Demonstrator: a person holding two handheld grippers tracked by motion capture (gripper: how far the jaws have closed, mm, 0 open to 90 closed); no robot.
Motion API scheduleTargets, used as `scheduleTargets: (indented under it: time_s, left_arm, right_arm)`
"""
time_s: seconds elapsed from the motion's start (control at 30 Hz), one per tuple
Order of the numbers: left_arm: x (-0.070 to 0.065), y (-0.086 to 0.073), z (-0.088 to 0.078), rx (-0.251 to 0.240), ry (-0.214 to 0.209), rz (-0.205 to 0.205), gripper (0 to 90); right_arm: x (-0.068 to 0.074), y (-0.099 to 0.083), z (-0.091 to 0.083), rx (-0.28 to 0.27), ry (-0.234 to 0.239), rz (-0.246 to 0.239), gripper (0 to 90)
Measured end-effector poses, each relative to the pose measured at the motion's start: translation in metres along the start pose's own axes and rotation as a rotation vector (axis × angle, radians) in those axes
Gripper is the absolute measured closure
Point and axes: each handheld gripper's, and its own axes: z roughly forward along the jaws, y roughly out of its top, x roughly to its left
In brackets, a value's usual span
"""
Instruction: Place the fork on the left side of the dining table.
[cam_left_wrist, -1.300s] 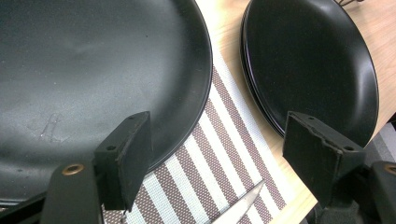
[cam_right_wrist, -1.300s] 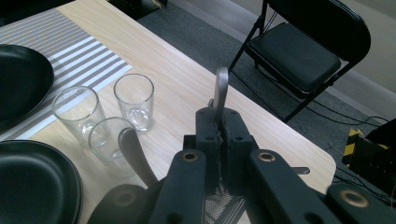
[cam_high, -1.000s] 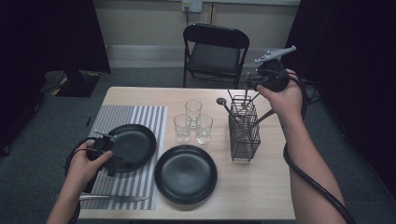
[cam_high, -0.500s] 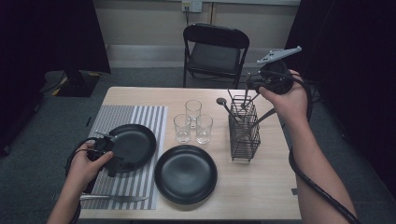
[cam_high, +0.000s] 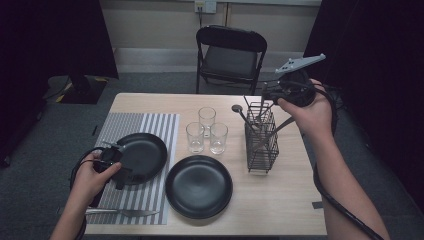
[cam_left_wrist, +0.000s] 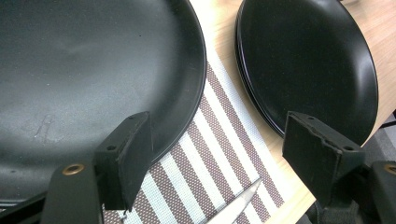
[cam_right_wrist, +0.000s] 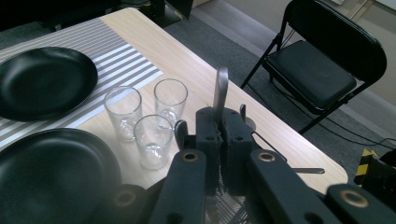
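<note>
Wooden table (cam_high: 295, 200) holds three glasses (cam_high: 206, 131) beside wire caddy (cam_high: 261, 138)

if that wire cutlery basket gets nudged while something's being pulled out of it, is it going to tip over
Possibly. The wire basket is tall on a narrow base, so it looks top-heavy. Its open wire probably makes it light, and long handles lean out of it, adding leverage. The right gripper holds a metal handle above it; a straight upward pull seems safest.

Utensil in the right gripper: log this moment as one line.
right gripper: shut on utensil, above wire caddy | left gripper: open, at plate on striped mat | glasses: untouched
</note>
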Motion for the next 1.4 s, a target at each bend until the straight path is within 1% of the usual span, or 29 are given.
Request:
scheduleTargets:
  time_s: [0.13, 0.23, 0.37, 0.4, 0.47, 0.5, 0.63, 0.67, 0.77, 0.8, 0.87, 0.9, 1.07, 1.2, 1.4]
  left_arm:
    - [0.0, 0.0, 0.0, 0.004, 0.002, 0.005, 24.4]
    - [0.0, 0.0, 0.0, -0.001, 0.001, -0.002, 24.4]
    - [-0.001, 0.0, 0.0, -0.004, 0.003, -0.007, 24.4]
    - [0.0, 0.0, -0.001, 0.002, 0.002, 0.002, 24.4]
    - [0.0, 0.0, -0.001, 0.002, 0.002, 0.004, 24.3]
    - [-0.001, 0.0, -0.001, -0.001, 0.001, 0.0, 24.3]
    - [-0.002, 0.0, -0.001, -0.001, 0.0, 0.0, 24.3]
    - [-0.002, 0.0, -0.001, 0.003, 0.001, 0.006, 24.3]
    - [-0.002, 0.0, -0.001, 0.0, -0.003, 0.006, 24.0]
    - [-0.003, 0.0, -0.001, 0.0, -0.003, 0.006, 23.9]
    - [-0.003, 0.0, -0.001, 0.002, -0.002, 0.007, 23.9]
    - [-0.002, 0.0, -0.001, 0.004, -0.002, 0.013, 23.9]
    - [-0.004, -0.001, 0.001, -0.004, -0.003, 0.001, 24.0]
    - [-0.005, 0.0, 0.0, -0.002, -0.007, 0.01, 23.9]
    - [-0.006, -0.001, 0.001, -0.014, -0.018, 0.004, 23.9]
  right_arm:
    - [0.003, -0.002, -0.001, -0.006, 0.014, 0.003, 87.6]
    - [0.005, -0.003, -0.003, -0.005, 0.021, 0.001, 87.6]
    - [0.008, -0.003, -0.006, -0.02, 0.03, -0.007, 87.6]
    - [0.009, -0.003, -0.006, -0.025, 0.035, -0.007, 87.6]
    - [0.011, -0.004, -0.008, -0.026, 0.037, -0.015, 87.6]
    - [0.012, -0.004, -0.009, -0.028, 0.042, -0.008, 87.6]
    - [0.016, -0.006, -0.011, -0.043, 0.055, -0.013, 87.6]
    - [0.017, -0.007, -0.011, -0.043, 0.057, -0.013, 87.7]
    - [0.02, -0.009, -0.011, -0.047, 0.066, -0.018, 87.6]
    - [0.021, -0.01, -0.011, -0.045, 0.071, -0.01, 87.6]
    - [0.022, -0.012, -0.011, -0.05, 0.071, -0.016, 87.6]
    - [0.024, -0.012, -0.01, -0.049, 0.078, -0.013, 87.6]
    - [0.029, -0.017, -0.008, -0.058, 0.094, -0.017, 87.6]
    - [0.033, -0.02, -0.007, -0.054, 0.111, -0.017, 87.6]
    - [0.037, -0.024, -0.006, -0.064, 0.125, -0.018, 87.6]
